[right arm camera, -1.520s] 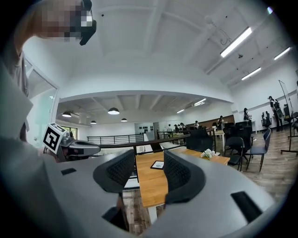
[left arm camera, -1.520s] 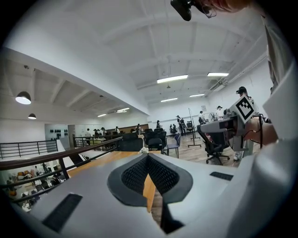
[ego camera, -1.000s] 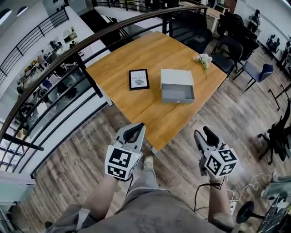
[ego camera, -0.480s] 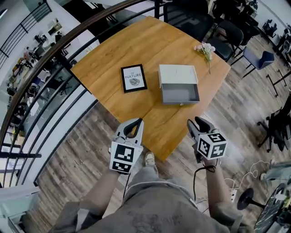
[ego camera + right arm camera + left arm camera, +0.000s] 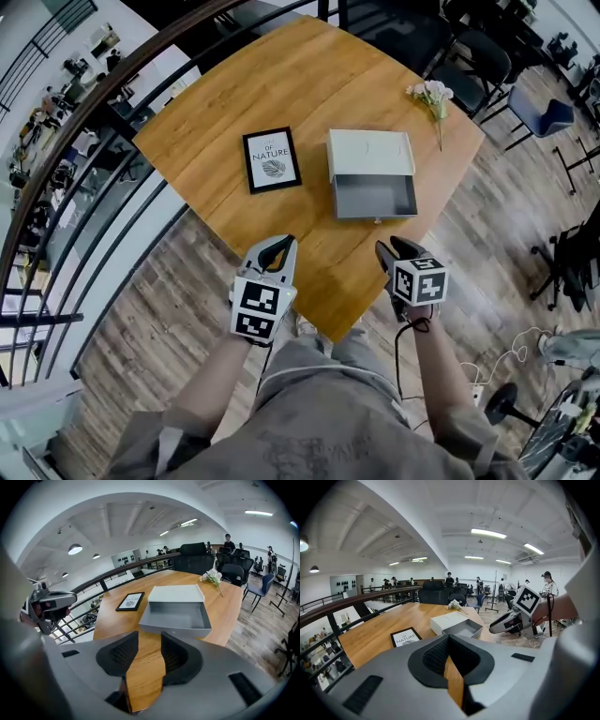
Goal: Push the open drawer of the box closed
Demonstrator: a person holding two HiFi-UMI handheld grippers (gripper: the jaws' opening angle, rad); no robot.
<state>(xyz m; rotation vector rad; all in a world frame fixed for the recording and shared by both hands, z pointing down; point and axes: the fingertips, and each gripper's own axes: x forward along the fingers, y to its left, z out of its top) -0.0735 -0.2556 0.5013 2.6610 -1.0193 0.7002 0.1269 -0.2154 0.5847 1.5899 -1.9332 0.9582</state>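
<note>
The open drawer (image 5: 375, 196) of the box (image 5: 368, 152) faces the right gripper (image 5: 388, 247), whose empty jaws, just narrowed, stand apart. The left gripper (image 5: 277, 247) is closed and empty. Both hover near the table (image 5: 323, 255) edge.

Bare tabletop (image 5: 328, 258) separates the right gripper (image 5: 387, 250) from the drawer (image 5: 377, 217) front.

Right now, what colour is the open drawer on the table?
The drawer is grey; it shows best in the right gripper view.

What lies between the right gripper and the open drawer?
Only bare table up to the drawer, as the right gripper view shows. The right gripper has just been closing partly; its jaws stand apart, empty.
</note>
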